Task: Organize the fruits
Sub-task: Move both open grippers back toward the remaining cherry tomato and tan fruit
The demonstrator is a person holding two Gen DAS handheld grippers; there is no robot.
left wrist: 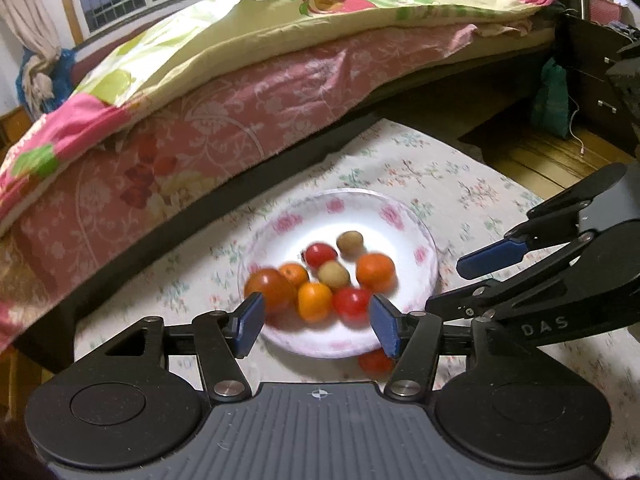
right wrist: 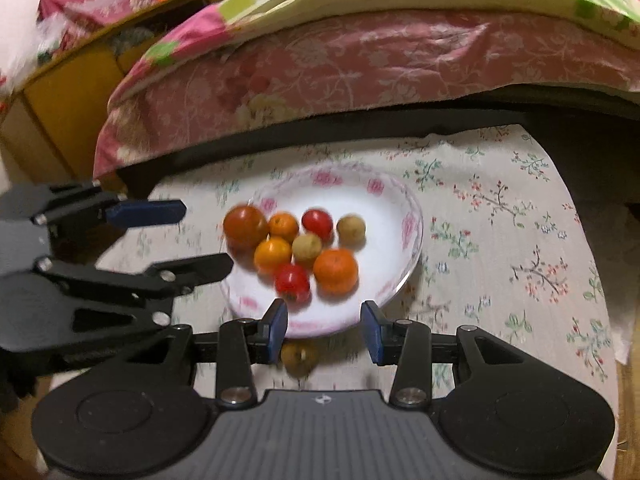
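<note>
We count 8 fruits in the plate. 1 red fruit lies outside its near rim. Left gripper and right gripper hover part-open, holding nothing.

"DAS" on right tool

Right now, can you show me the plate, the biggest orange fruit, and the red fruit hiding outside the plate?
plate [right wrist: 396,204]: right wrist view, bare white inside near the far rim.
biggest orange fruit [right wrist: 335,271]: right wrist view, its middle.
red fruit outside the plate [left wrist: 375,362]: left wrist view, its visible top.
</note>
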